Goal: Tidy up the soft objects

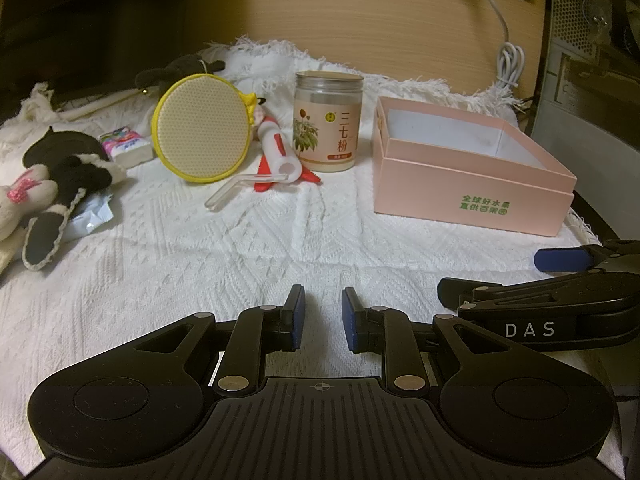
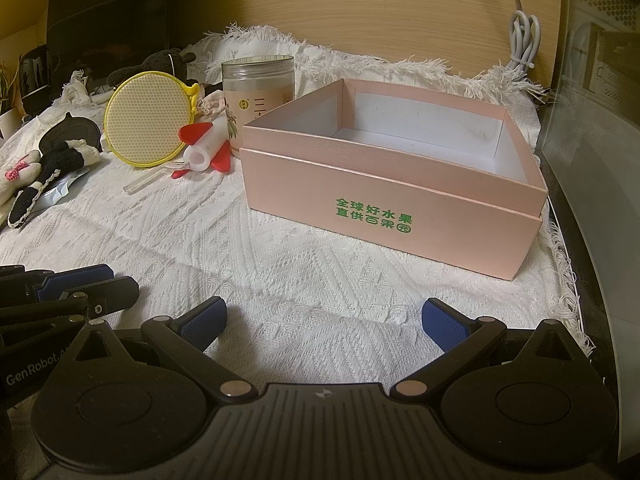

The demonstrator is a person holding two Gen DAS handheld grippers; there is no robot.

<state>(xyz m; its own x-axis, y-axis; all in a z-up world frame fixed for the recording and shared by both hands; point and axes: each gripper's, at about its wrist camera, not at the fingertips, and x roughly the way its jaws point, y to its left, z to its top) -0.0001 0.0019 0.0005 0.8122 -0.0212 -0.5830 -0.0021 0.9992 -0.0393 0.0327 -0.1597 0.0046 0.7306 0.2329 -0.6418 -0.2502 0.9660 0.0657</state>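
Plush toys point(image 1: 52, 176) lie far left, nearer the narrow, empty left claw point(image 1: 323, 304); right claw point(image 2: 325, 320) wide, empty; box point(image 2: 394, 200) probably their goal.

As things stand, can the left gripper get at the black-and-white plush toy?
Probably yes. The left gripper holds nothing, and only bare white cloth lies between it and the plush toy at the far left; nothing lies across that path.

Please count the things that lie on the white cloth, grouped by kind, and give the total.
Soft toys: 2 — black-and-white plush toy, dark plush toy
Round yellow-edged pad: 1
Tissue pack: 1
Jar: 1
Rocket toy: 1
Clear tube: 1
Pink box: 1
Total: 8
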